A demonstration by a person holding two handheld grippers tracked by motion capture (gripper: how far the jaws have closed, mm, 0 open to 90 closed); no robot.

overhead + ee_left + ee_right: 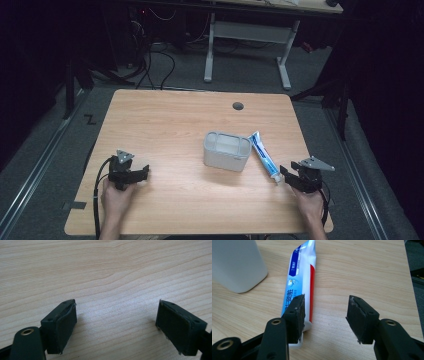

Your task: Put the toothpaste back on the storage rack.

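Observation:
A white and blue toothpaste tube [262, 155] [300, 275] lies flat on the wooden table [170, 125], just right of a pale grey open-topped box [226, 150] [237, 262]. My right gripper [286, 175] [325, 302] is at the tube's near cap end with its jaws open. The tube runs past the left jaw, which hides the cap, and only bare wood shows between the pads. My left gripper [142, 172] [117, 307] rests open near the front left of the table, over bare wood.
A round cable hole [238, 106] sits near the table's far edge. Beyond the table stands a white desk frame [250, 35] with cables on the dark floor. The table's right edge runs close to my right hand.

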